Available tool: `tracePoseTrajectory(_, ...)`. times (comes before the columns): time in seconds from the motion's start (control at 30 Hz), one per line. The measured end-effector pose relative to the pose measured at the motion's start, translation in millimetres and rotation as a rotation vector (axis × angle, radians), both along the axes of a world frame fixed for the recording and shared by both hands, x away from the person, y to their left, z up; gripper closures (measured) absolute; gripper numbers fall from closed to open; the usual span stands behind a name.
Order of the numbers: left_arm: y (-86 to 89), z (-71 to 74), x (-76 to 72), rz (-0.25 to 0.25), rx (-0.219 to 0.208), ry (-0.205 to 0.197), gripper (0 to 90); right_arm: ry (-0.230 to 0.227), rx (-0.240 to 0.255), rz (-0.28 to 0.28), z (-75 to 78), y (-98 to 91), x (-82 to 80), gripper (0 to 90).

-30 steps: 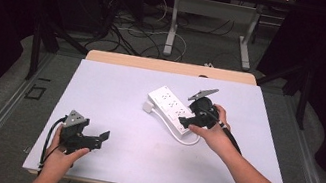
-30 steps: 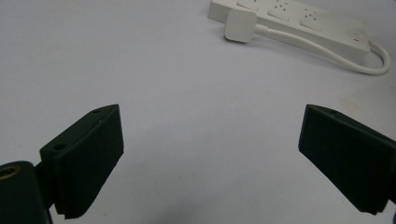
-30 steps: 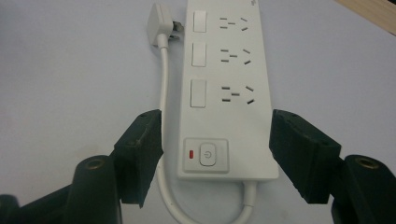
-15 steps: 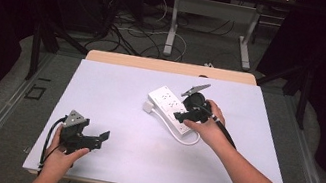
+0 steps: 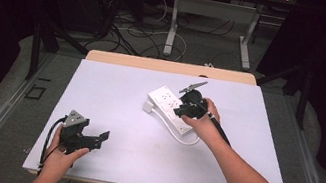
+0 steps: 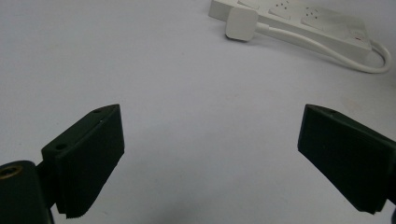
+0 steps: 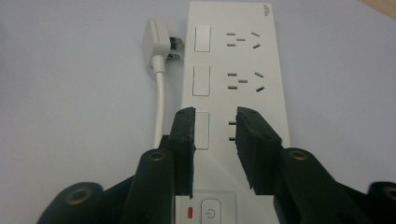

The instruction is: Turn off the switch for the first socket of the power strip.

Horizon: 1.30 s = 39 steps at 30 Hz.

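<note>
Power strip position: I see the white power strip (image 5: 170, 109) lying flat and diagonal on the white table (image 5: 130, 91), right of centre.
Right gripper position: I hold the right gripper (image 5: 187, 107) directly over the strip's near half; I cannot tell whether it touches.
Right gripper state: in the right gripper view, its jaws stand narrowly apart above the strip (image 7: 238, 79), straddling the third switch and socket, clamping nothing.
Left gripper position: the left gripper (image 5: 92, 136) sits near the table's front-left edge, well apart from the strip.
Left gripper state: jaws wide apart, empty.
Right gripper view detail: three rocker switches, socket slots, a red indicator (image 7: 189, 213) and a power button (image 7: 211, 213); the plug (image 7: 159, 39) lies beside the strip's far end, prongs towards it.
Left gripper view detail: the cord (image 6: 345, 58) loops back from the strip's end.
</note>
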<state>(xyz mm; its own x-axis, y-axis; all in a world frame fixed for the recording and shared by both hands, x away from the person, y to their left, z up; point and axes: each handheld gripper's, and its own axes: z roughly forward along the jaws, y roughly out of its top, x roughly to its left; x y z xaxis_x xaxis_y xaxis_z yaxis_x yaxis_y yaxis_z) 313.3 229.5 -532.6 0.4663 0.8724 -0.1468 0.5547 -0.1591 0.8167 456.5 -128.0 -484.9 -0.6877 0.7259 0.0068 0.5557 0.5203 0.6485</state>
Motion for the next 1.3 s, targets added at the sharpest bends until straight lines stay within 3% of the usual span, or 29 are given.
tracePoseTrajectory(0.13, 0.3, 0.3, -0.1, -0.001, 0.001, 0.001, 7.3, 0.029, 0.012, -0.019, -2.0, 2.8, 3.6, 77.1)
tracePoseTrajectory(0.4, 0.4, -0.4, 0.3, 0.005, -0.002, -0.005, 7.4, 0.032, 0.013, -0.021, -6.3, 7.6, 9.5, 88.1)
tracePoseTrajectory(0.47, 0.5, -0.4, 0.3, 0.004, -0.001, -0.005, 7.4, 0.043, 0.031, -0.046, -8.3, 10.2, 9.8, 90.0)
tracePoseTrajectory(0.53, 0.5, -0.5, 0.3, 0.004, -0.001, -0.005, 7.4, 0.036, 0.029, -0.032, -9.6, 10.7, 12.1, 90.0)
tracePoseTrajectory(0.6, 0.5, -0.5, 0.3, 0.005, -0.001, -0.003, 7.4, 0.057, 0.022, -0.053, -9.4, 12.7, 12.0, 90.0)
tracePoseTrajectory(0.63, 0.5, -0.5, 0.3, 0.005, 0.0, -0.002, 7.4, 0.042, 0.033, -0.042, -11.1, 13.0, 13.4, 90.0)
tracePoseTrajectory(0.67, 0.5, -0.6, 0.3, 0.005, 0.0, -0.003, 7.4, 0.078, 0.002, -0.032, -8.6, 12.8, 13.5, 90.0)
tracePoseTrajectory(0.7, 0.5, -0.6, 0.3, 0.005, 0.0, -0.002, 7.4, 0.057, 0.023, -0.052, -12.1, 15.1, 14.0, 90.0)
tracePoseTrajectory(0.8, 0.8, -0.5, 0.4, 0.005, 0.001, -0.004, 7.4, 0.069, 0.032, -0.063, -15.7, 19.2, 14.9, 90.0)
tracePoseTrajectory(0.87, 0.8, -0.6, 0.3, 0.005, 0.001, -0.004, 7.4, 0.043, 0.052, -0.044, -19.5, 20.1, 16.9, 90.0)
tracePoseTrajectory(0.93, 0.9, -0.5, 0.3, 0.005, 0.001, -0.004, 7.5, 0.072, 0.015, -0.048, -18.7, 21.2, 17.6, 90.0)
tracePoseTrajectory(1.0, 1.1, -0.5, 0.3, 0.006, 0.002, -0.003, 7.4, 0.086, 0.018, -0.062, -20.5, 23.5, 17.9, 90.0)
tracePoseTrajectory(1.1, 1.5, -0.5, 0.3, 0.005, 0.004, -0.003, 7.4, 0.072, 0.029, -0.057, -25.2, 24.5, 19.9, 90.0)
tracePoseTrajectory(1.13, 1.7, -0.4, 0.3, 0.005, 0.005, -0.003, 7.4, 0.101, -0.008, -0.044, -23.0, 23.4, 19.9, 90.0)
tracePoseTrajectory(1.2, 1.7, -0.4, 0.3, 0.005, 0.005, -0.003, 7.4, 0.09, 0.023, -0.063, -27.4, 25.8, 20.4, 90.0)
tracePoseTrajectory(1.3, 1.7, -0.5, 0.3, 0.005, 0.006, -0.002, 7.5, 0.093, 0.013, -0.063, -29.8, 26.1, 21.7, 90.0)
